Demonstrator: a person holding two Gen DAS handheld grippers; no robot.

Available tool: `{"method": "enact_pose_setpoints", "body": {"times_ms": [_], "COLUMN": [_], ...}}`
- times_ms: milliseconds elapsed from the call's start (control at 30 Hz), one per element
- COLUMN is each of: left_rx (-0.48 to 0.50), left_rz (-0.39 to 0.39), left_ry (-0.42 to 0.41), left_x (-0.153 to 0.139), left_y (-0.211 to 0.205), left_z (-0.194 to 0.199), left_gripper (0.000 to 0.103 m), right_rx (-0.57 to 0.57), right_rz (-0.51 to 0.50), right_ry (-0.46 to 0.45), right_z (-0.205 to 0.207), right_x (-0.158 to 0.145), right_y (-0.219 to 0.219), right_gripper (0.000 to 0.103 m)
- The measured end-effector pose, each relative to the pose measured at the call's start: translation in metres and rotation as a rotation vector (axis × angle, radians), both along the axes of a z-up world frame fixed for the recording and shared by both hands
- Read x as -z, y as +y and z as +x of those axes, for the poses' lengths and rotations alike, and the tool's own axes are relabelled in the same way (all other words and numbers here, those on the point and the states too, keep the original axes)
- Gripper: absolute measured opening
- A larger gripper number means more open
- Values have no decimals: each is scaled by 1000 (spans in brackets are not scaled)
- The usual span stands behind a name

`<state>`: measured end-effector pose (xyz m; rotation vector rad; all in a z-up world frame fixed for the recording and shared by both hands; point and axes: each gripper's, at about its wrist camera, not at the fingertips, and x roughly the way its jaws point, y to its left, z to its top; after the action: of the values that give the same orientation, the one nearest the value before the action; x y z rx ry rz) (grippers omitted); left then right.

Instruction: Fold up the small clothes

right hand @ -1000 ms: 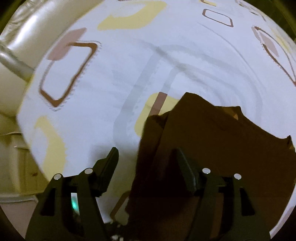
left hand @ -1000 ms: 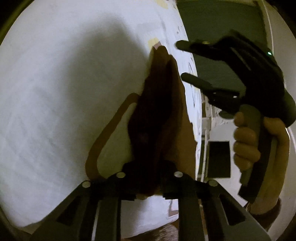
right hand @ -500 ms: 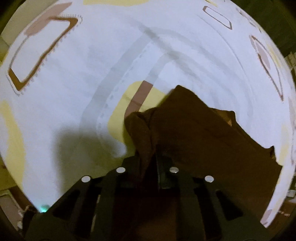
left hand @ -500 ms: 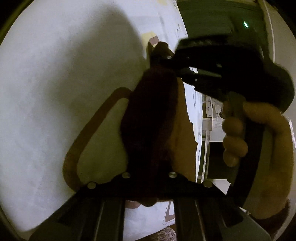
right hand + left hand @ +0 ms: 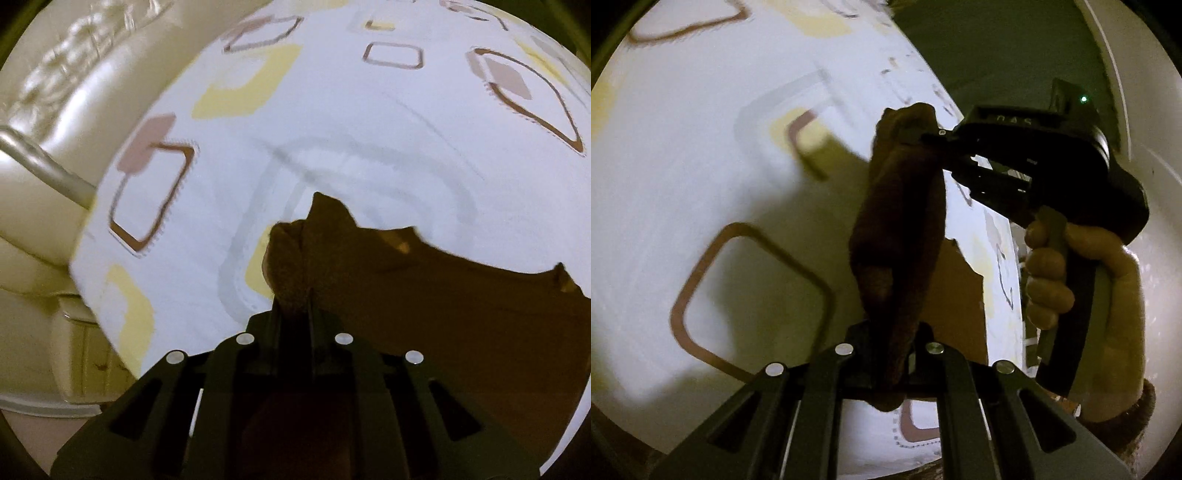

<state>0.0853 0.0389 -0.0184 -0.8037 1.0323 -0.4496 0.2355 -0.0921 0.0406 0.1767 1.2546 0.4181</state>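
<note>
Both tongs are closed on the brown cloth — left tongs (image 5: 892, 350) at its near end, right tongs (image 5: 293, 314) at its far end — so its bunched edge (image 5: 897, 229) spans lengthwise between them, the rest trailing onto the patterned tabletop (image 5: 332, 110).

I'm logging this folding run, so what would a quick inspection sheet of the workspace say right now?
Surface: white patterned sheet with brown and yellow squares.
Job's things: brown garment, bunched between both tools, part of it lying on the sheet.
Clutter: nothing seen.
Grippers: left tool shut on the garment; right tool shut on the garment, held by a hand.
Cables: nothing seen.
Surroundings: cream padded furniture beside the sheet.
</note>
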Motion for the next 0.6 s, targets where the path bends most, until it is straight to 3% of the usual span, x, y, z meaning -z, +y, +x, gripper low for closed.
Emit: {"method": "enact_pose_setpoints", "body": {"times_ms": [267, 367, 600], "left_rx": [84, 119, 214], "left_rz": [91, 114, 171], "left_ry": [-70, -86, -111], "left_x": [-35, -42, -47], "left_y": [-53, -78, -146], "left_z": [2, 5, 7], "left_gripper": [8, 8, 8], "right_rx": [62, 96, 196], "right_rz": [140, 191, 283], "right_ry": [-62, -90, -123], "right_z": [-10, -22, -47], "right_x": [-35, -46, -45], "right_y": [-62, -106, -199], "right_gripper": [10, 10, 10]}}
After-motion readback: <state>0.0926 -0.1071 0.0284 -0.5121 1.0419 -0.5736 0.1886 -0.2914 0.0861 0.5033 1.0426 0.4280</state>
